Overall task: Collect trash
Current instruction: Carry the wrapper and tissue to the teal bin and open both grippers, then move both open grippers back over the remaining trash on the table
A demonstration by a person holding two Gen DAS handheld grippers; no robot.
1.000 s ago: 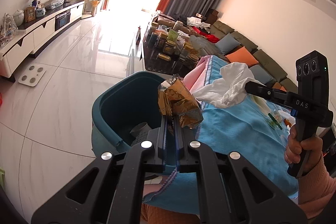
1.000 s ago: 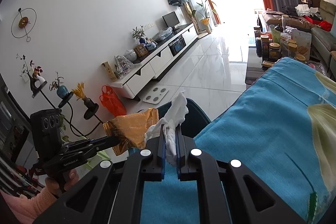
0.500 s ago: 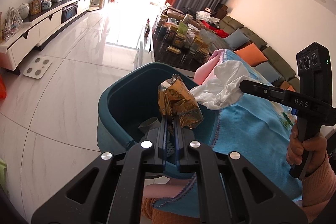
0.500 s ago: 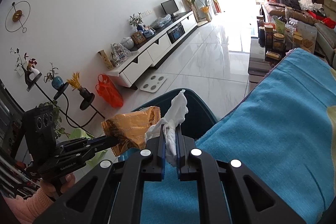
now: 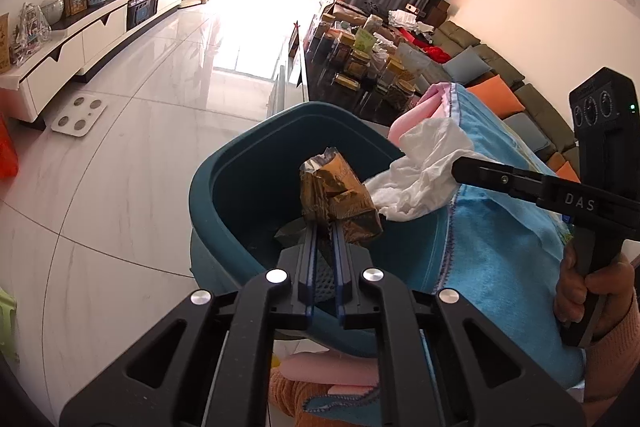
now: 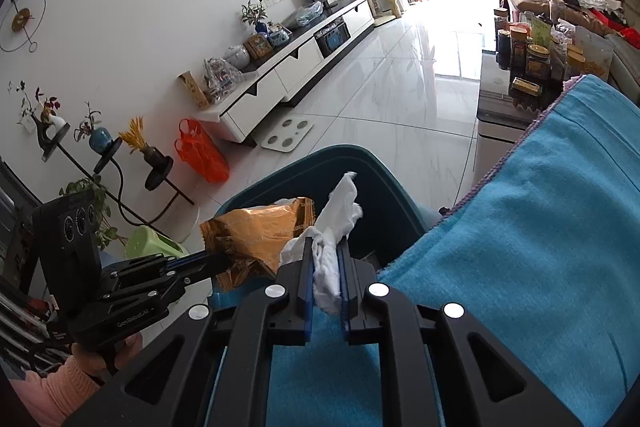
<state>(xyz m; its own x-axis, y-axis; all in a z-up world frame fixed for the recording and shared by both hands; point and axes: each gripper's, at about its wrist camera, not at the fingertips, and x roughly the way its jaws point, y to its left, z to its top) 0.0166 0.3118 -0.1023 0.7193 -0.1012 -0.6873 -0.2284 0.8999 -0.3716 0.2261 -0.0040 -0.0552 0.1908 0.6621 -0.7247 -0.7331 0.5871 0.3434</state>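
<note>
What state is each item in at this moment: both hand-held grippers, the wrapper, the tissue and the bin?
Left hand-held gripper: shut on the wrapper, over the bin.
Right hand-held gripper: jaws just opening a little, tissue between them.
Wrapper: crumpled, held above the bin.
Tissue: crumpled, held at the bin's edge.
Bin: open, some trash at the bottom.

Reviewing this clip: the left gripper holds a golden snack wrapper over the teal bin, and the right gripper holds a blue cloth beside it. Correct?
Not quite. The right gripper holds a crumpled white tissue, not a blue cloth; the right wrist view shows it between the fingers. The blue cloth lies spread beside the bin. The left gripper does hold the golden snack wrapper over the teal bin.
</note>
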